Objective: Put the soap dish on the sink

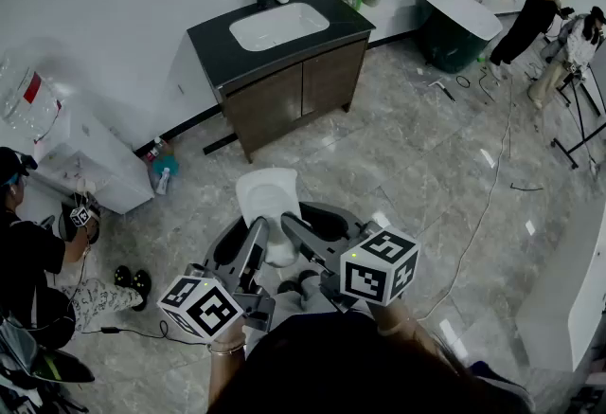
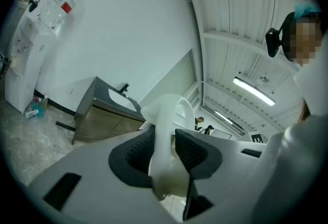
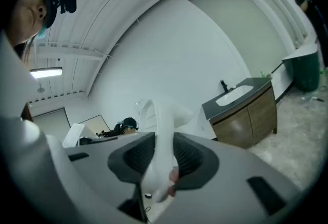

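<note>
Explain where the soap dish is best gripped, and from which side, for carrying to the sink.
Grip the soap dish by its thin rim, on opposite sides: left gripper from the left, right gripper from the right. The thin wall fits between the jaws, and two opposed holds should keep the wide dish steady.

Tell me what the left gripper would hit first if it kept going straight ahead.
The left gripper meets the soap dish in its own jaws first. Past that, the way looks free over floor; the sink cabinet seems slightly left of its line, though depth is unclear.
</note>
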Demonstrator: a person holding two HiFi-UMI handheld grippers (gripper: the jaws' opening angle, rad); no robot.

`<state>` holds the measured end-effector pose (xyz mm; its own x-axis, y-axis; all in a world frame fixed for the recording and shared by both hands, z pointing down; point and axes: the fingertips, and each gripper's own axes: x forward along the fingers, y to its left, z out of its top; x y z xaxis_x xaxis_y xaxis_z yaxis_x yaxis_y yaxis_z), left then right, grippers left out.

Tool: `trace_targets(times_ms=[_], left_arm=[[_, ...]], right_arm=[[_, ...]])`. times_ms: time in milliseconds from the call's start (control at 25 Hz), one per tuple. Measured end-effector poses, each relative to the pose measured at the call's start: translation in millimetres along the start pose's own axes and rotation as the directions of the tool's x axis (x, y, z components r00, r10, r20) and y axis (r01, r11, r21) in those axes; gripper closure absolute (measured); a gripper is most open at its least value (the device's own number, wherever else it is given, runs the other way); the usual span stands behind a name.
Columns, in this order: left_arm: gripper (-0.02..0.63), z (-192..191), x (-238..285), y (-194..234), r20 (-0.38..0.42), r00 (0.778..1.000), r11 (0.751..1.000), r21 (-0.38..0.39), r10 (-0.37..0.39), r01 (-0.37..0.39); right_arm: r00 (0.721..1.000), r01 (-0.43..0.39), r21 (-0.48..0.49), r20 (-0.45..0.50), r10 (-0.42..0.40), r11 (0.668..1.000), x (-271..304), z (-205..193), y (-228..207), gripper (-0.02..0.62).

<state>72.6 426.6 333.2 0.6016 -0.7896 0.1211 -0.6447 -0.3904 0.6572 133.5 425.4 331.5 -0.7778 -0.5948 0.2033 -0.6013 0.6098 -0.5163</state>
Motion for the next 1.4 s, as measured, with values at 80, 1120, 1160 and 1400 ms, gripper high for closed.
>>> trace_targets(times_ms=[80, 1120, 1160, 1400], left_arm=[[0.489, -2, 2, 2, -0.006, 1.0, 1.0, 0.0, -0.003, 0.003], [0.489, 29, 92, 62, 0.007, 0.995, 0.995, -0.029, 0.096, -0.096], [0.489, 33, 97, 69, 0.006, 0.995, 0.995, -0.03, 0.097, -0.097], [0.489, 74, 135, 115, 0.002, 0.997, 0.997, -0.034, 0.076, -0.076]], right_arm=[[1.0, 0.005, 0.005, 0.003, -0.005, 1.0, 1, -2, -3, 0.482], [0.996, -0.07, 0.07, -0.057, 0.074, 0.995, 73, 33, -89, 0.482], [0.996, -0.069, 0.073, -0.059, 0.074, 0.995, 82, 36, -93, 0.482], [0.997, -0.051, 0.064, -0.057, 0.055, 0.997, 142, 62, -120, 0.482]])
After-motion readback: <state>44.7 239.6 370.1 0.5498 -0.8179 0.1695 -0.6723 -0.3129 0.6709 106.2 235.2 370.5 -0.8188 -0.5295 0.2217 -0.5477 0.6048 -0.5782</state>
